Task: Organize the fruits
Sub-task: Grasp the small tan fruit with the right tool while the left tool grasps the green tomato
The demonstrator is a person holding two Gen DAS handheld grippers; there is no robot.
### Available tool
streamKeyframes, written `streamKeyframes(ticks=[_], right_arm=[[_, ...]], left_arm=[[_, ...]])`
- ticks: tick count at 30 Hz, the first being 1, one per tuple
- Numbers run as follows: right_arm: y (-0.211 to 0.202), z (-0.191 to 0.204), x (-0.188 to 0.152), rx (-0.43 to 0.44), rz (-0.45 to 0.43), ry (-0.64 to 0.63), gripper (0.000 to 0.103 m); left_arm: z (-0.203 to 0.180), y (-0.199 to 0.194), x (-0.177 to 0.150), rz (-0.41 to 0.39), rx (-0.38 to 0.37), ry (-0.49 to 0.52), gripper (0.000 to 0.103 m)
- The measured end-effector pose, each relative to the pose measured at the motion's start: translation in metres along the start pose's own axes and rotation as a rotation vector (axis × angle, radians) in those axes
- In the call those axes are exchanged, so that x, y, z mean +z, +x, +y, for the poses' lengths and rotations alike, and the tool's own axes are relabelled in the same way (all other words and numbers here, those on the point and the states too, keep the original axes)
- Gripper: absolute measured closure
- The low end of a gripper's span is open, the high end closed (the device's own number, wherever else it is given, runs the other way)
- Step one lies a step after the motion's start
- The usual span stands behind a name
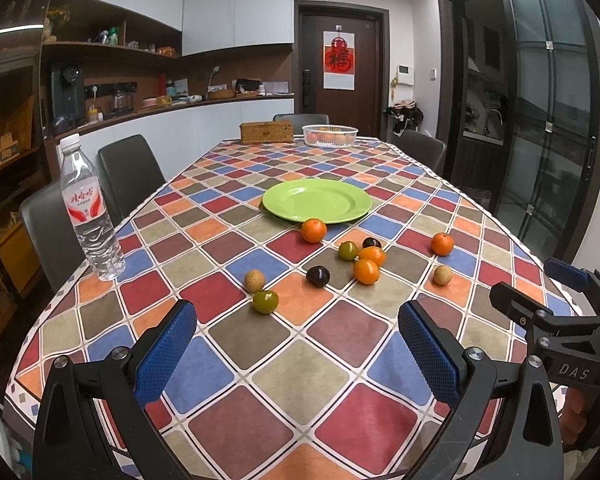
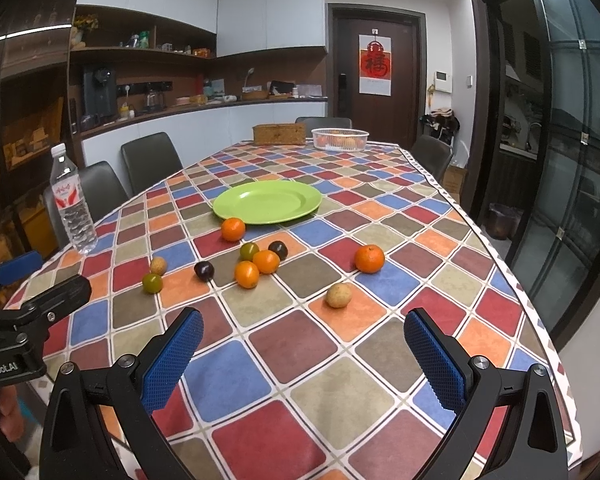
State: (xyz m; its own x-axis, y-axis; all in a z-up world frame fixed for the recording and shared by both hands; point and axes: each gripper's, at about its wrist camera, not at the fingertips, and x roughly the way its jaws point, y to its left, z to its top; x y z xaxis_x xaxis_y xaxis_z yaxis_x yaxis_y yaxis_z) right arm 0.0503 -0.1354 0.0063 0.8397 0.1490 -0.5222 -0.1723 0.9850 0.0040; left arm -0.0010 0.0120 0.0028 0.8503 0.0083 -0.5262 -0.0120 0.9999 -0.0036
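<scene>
Fingers wide apart on left gripper [image 1: 296, 344] and right gripper [image 2: 303, 350], both holding nothing.
Small round orange, green, dark-purple, tan fruits [image 1: 366, 271] loose beside flat green plate [image 1: 317, 201]; far clear plastic basket's [image 1: 330, 135] contents unclear.

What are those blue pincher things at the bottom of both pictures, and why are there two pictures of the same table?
They are grabbing tools a person holds, one in each hand. Each carries a camera looking forward, so you get two views. One picture looks past the left gripper, the other past the right gripper. Both have their jaws wide open and hold nothing. On the colourful checkered tablecloth lie small loose fruits: orange, green, dark purple and tan. Behind them sits an empty round green plate, and at the left edge stands a clear plastic water bottle.
</scene>
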Motion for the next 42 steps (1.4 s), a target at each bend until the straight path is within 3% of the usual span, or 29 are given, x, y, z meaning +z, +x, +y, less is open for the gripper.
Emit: streamKeyframes(ticks=[15,25,35,42], right_arm=[[0.041,-0.002,0.006,0.012,0.068,0.03,0.001],[0.08,-0.007,0.007,-0.02,0.152,0.048,0.003],[0.117,-0.014,0.012,-0.035,0.228,0.076,0.01],[0.136,-0.019,0.014,-0.063,0.267,0.078,0.02]], left_arm=[[0.008,0.039,-0.001,0.051,0.038,0.004,0.005],[0.012,0.079,0.001,0.112,0.043,0.013,0.02],[0.019,0.121,0.0,0.225,0.038,-0.017,0.036],[0.02,0.141,-0.002,0.28,0.054,-0.023,0.044]])
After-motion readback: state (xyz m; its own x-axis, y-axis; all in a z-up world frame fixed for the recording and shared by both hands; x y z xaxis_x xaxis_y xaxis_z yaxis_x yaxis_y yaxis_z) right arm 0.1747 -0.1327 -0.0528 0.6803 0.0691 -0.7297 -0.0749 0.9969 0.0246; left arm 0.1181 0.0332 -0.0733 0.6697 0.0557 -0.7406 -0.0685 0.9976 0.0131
